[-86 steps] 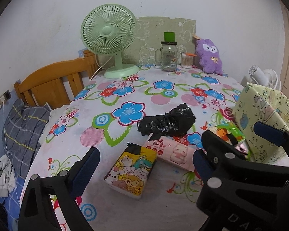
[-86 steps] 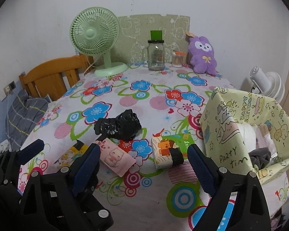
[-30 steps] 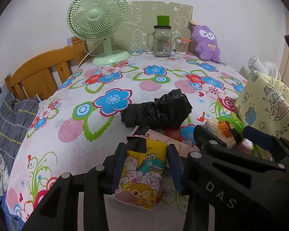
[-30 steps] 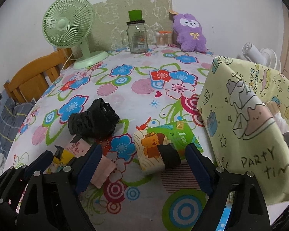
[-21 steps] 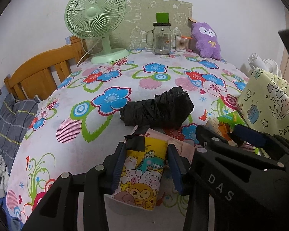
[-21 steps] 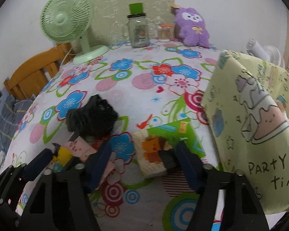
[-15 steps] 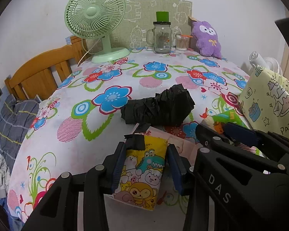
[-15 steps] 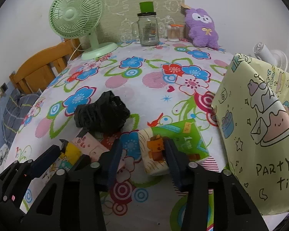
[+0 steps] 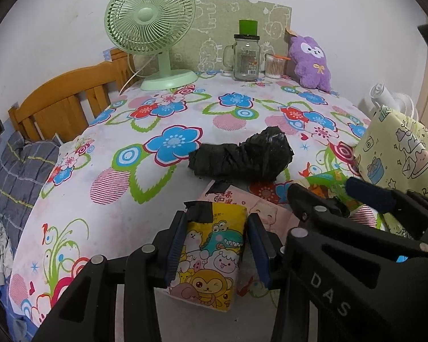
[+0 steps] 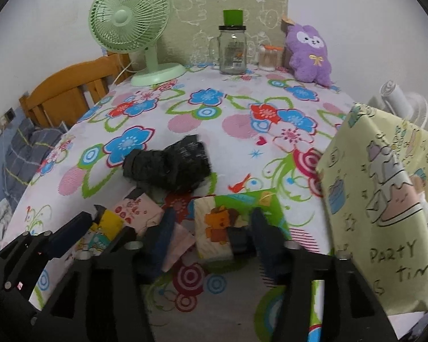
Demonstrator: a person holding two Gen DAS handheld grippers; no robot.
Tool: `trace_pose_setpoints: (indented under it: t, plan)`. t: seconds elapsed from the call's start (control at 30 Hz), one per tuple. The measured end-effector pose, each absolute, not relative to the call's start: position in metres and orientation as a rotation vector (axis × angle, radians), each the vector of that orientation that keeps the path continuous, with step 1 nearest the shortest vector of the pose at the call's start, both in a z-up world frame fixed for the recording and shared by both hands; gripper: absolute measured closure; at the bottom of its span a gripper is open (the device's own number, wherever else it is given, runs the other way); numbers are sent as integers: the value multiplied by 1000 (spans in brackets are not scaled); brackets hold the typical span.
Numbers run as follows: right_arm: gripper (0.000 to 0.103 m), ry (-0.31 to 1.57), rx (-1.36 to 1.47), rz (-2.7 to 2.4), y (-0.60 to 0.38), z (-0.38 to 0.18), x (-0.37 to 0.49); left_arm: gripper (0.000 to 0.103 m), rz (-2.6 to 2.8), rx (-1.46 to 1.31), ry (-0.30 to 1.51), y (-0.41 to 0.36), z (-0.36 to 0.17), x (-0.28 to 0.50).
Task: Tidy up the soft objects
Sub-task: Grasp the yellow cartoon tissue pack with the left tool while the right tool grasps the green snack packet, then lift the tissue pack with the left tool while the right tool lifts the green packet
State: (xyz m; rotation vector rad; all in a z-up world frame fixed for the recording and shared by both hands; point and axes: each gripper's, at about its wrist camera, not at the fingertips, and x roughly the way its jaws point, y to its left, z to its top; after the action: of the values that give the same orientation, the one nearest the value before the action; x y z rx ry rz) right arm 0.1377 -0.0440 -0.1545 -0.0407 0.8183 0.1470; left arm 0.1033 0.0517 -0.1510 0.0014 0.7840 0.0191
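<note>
From the left claw's camera, the left claw [image 9: 215, 245] is squeezed tight on a yellow tissue pack [image 9: 211, 252] with cartoon animals on it. The blue pads [image 9: 175, 249] press on both sides of the pack. The pack sits at the near edge of the table [image 9: 105, 176], which has a cloth with big flowers. A pink tissue pack [image 9: 242, 202] lies just behind the yellow one, touching it. A black crumpled bag [image 9: 242, 158] lies behind the pink pack. The right claw [image 9: 353, 199] is close by on the right side. A yellow paper bag [image 9: 399, 154] stands at the right edge. Far back stand a green fan [image 9: 151, 28], a glass jar [image 9: 246, 57] and a purple plush toy [image 9: 311, 62].

From the right claw's camera, the right claw [image 10: 212, 233] is around a green tissue pack [image 10: 231, 216] with an orange animal on it. Its jaws are opening, and the pack is between them. The picture is blurry here, so I cannot tell if the pads touch it. The green pack lies on the table just beside the yellow paper bag [image 10: 385, 199]. The pink tissue pack [image 10: 141, 208] and the black crumpled bag [image 10: 171, 168] are to the left.
</note>
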Motion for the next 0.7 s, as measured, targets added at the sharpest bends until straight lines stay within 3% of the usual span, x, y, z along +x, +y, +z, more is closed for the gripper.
trace_pose_setpoints:
  t: [0.53,0.63,0.7]
  plan:
    - [20,838,-27,81,-56,-169,152,59,24,16,793,49,-155,107]
    - [20,840,-24,86,-57,-170,154,59,26,20,796,49,-157,107]
    - [32,846,-21,91,-58,-171,154,59,27,26,799,48,-158,108]
